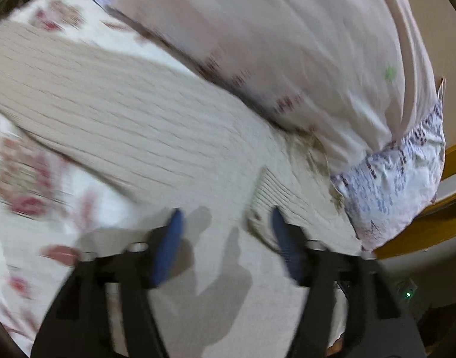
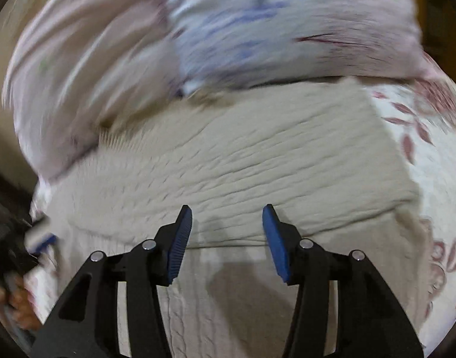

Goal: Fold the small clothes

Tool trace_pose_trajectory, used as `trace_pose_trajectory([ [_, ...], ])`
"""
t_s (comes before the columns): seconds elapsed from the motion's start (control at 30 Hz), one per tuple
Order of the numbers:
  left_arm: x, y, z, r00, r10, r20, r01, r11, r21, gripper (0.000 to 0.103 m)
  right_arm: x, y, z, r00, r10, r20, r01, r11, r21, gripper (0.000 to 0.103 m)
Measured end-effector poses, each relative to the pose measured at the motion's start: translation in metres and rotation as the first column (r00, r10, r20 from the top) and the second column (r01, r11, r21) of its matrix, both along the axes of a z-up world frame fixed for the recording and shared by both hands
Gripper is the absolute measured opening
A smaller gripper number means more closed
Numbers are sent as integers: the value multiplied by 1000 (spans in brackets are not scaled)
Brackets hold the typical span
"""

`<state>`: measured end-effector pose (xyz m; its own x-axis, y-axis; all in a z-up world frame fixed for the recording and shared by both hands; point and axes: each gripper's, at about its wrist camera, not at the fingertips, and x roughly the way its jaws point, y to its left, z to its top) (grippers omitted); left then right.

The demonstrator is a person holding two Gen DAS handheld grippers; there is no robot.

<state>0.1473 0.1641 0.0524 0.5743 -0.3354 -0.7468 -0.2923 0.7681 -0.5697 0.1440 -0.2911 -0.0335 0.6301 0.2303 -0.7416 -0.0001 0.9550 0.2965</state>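
A beige ribbed knit garment (image 1: 132,113) lies spread on a floral bed sheet (image 1: 28,197). It also shows in the right wrist view (image 2: 257,164), with a folded layer edge running across just beyond the fingertips. My left gripper (image 1: 225,217) is open, its blue pads just above the knit near a ribbed cuff or hem (image 1: 266,191). My right gripper (image 2: 228,217) is open and empty, hovering over the folded edge of the knit. Both views are motion-blurred.
A pink and blue patterned pillow (image 1: 287,44) lies against the far side of the garment, also in the right wrist view (image 2: 228,29). A wooden bed frame (image 1: 422,226) is at the right. The other gripper and hand (image 2: 16,268) show at the left edge.
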Motion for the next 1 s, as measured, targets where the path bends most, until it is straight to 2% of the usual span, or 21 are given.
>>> trace_pose_trajectory([
  [0.07, -13, 23, 7, 999, 47, 18, -48, 999, 27, 84, 0, 17, -3, 1000, 29, 6, -28, 994, -108, 63],
  [0.1, -19, 34, 9, 997, 71, 25, -72, 997, 37, 84, 0, 22, -3, 999, 46, 4, -45, 991, -128, 67],
  [0.2, -35, 70, 11, 986, 160, 37, -162, 985, 56, 84, -1, 18, -1, 999, 38, -5, -39, 996, -85, 68],
  [0.27, -43, 92, 6, 975, 222, 21, -223, 974, 28, 83, -3, 8, 2, 1000, 24, -11, -24, 999, -27, 68],
  [0.33, -49, 112, -4, 960, 280, -1, -279, 960, -26, 76, -5, 1, 5, 1000, 18, -16, -18, 1000, 2, 68],
  [0.4, -52, 130, -17, 937, 348, -33, -349, 931, -106, 68, -8, -3, 10, 1000, 19, -18, -18, 1000, 16, 69],
  [0.5, -54, 152, -37, 898, 433, -84, -440, 869, -226, 58, -9, 1, 14, 999, 24, -28, -23, 999, 43, 69],
  [0.53, -55, 158, -41, 883, 462, -81, -466, 844, -265, 58, -11, 1, 15, 999, 26, -29, -24, 998, 49, 69],
  [0.7, -49, 175, -50, 848, 524, -87, -521, 788, -328, 52, -18, -2, 17, 999, 20, -32, -18, 998, 57, 69],
  [0.8, -46, 185, -56, 818, 567, -96, -556, 738, -381, 46, -19, -7, 18, 999, 9, -33, -7, 998, 61, 69],
  [0.87, -44, 191, -58, 808, 581, -96, -567, 724, -393, 41, -22, -11, 19, 999, 0, -32, 2, 998, 61, 69],
  [0.93, -41, 195, -60, 803, 588, -94, -573, 720, -390, 35, -23, -14, 19, 999, -5, -33, 7, 998, 63, 69],
  [1.0, -39, 195, -61, 799, 592, -102, -580, 716, -387, 19, -25, -17, 19, 999, -9, -35, 11, 998, 62, 69],
])
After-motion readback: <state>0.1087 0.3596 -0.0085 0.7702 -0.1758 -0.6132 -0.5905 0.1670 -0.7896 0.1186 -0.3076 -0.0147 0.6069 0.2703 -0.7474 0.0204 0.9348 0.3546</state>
